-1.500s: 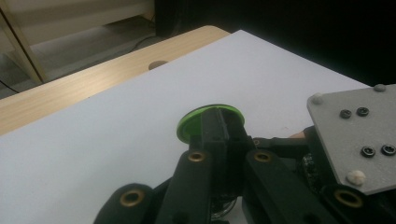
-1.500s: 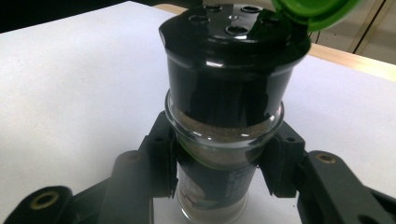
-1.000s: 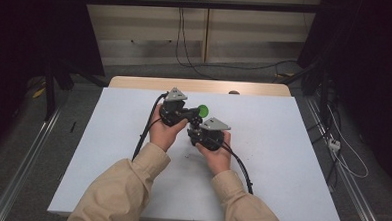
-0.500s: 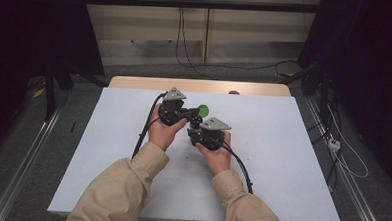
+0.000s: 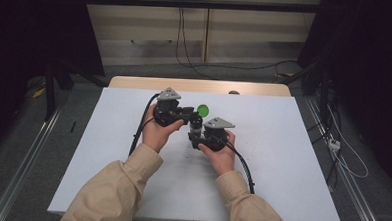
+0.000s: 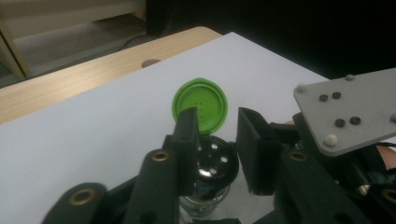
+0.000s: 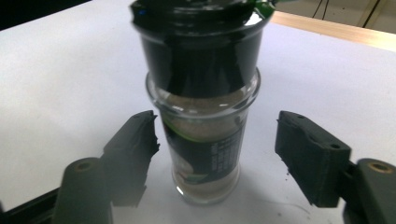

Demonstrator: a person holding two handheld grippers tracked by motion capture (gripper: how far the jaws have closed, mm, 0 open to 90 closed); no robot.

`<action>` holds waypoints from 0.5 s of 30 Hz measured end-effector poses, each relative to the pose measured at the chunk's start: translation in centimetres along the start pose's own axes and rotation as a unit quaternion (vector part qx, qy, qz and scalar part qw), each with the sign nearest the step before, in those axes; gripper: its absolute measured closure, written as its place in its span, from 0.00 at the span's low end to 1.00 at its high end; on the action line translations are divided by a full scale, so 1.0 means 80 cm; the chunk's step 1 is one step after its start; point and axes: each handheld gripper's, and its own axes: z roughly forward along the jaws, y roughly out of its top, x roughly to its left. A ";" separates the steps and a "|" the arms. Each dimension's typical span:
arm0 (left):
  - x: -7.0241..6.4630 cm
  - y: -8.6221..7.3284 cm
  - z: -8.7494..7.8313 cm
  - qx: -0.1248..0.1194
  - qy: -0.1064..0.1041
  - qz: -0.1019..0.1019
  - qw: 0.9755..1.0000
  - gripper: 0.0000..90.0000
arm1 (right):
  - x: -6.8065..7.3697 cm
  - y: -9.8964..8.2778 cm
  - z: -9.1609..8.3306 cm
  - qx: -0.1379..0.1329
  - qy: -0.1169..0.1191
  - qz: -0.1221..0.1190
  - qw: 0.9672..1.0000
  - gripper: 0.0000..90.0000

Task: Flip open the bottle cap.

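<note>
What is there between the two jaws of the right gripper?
In the right gripper view, the spice jar stands upright on the table between the open jaws of the right gripper, with a gap on each side; neither jaw touches it.

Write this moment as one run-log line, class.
spice jar: upright on white table | green flip lid: open | left gripper: jaws just opening, astride cap | right gripper: jaws just opening, off glass
</note>
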 end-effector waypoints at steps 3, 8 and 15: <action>0.002 -0.004 -0.005 -0.005 0.001 -0.001 1.000 0.68 | 0.001 0.001 -0.004 0.005 0.006 -0.003 1.000 0.27; 0.007 -0.009 -0.014 -0.006 -0.005 -0.008 1.000 0.56 | 0.001 0.003 -0.013 0.012 0.014 -0.002 1.000 0.24; 0.013 -0.024 -0.032 -0.009 -0.005 -0.010 1.000 0.39 | -0.002 0.002 -0.031 0.007 0.033 0.006 0.999 0.21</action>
